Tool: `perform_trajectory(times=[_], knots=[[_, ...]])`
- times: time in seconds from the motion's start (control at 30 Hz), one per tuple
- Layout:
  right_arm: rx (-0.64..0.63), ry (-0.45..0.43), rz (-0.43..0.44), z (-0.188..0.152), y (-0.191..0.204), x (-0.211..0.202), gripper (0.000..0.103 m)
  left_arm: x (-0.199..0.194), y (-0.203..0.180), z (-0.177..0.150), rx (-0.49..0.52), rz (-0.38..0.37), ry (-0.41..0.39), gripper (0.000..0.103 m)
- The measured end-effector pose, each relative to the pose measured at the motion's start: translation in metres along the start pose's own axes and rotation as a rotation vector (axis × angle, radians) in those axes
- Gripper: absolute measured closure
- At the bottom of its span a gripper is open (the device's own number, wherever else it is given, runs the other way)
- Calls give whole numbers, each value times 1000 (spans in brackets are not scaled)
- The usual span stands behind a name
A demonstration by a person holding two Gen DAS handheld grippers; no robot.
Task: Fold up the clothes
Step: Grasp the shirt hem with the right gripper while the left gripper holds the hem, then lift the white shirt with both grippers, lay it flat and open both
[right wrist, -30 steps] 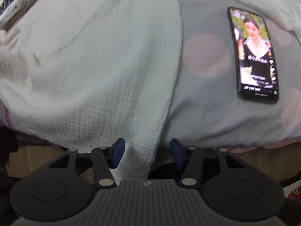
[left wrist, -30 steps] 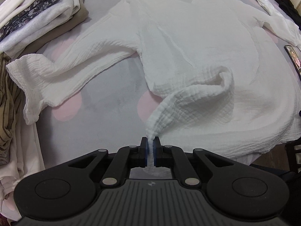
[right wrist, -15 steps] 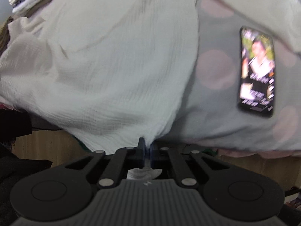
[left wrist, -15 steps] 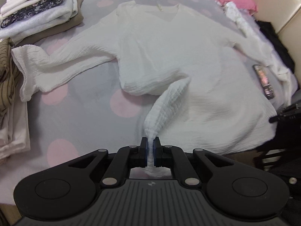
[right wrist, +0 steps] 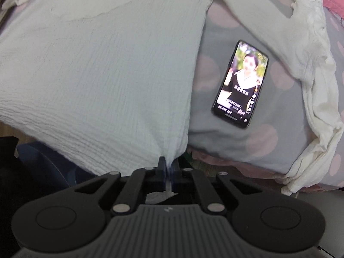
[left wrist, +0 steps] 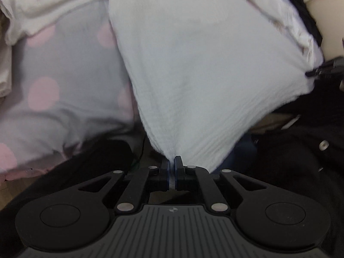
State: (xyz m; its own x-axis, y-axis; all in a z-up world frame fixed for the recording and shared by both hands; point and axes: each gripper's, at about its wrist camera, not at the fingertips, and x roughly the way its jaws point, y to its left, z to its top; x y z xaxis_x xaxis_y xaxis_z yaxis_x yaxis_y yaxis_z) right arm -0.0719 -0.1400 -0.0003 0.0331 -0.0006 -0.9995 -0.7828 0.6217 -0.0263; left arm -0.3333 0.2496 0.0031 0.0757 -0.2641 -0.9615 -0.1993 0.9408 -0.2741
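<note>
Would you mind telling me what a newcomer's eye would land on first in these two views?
The white crinkled top fills both views, each bottom corner pinched: left gripper, right gripper. To its right a phone with a lit screen lies on the grey, pink-dotted bedsheet.

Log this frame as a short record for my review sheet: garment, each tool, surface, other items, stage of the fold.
garment: white crinkled cotton top, bottom hem lifted off the bed at both corners
left tool: shut on one hem corner
right tool: shut on the other hem corner
surface: grey bedsheet with pink dots
other items: black smartphone with its screen lit, lying flat beside the top, apart from it; crumpled cream garment at the bed edge
stage: hem gripped and raised, no fold laid yet
</note>
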Motion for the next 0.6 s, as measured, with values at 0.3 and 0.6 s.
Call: perform_trajectory(times=[0.3, 0.6], knots=[[10, 5, 23, 18, 13, 19, 90, 29, 10, 17, -10, 33, 69, 99], [78, -87, 16, 47, -7, 3, 74, -2, 24, 46, -54, -15, -91, 75]])
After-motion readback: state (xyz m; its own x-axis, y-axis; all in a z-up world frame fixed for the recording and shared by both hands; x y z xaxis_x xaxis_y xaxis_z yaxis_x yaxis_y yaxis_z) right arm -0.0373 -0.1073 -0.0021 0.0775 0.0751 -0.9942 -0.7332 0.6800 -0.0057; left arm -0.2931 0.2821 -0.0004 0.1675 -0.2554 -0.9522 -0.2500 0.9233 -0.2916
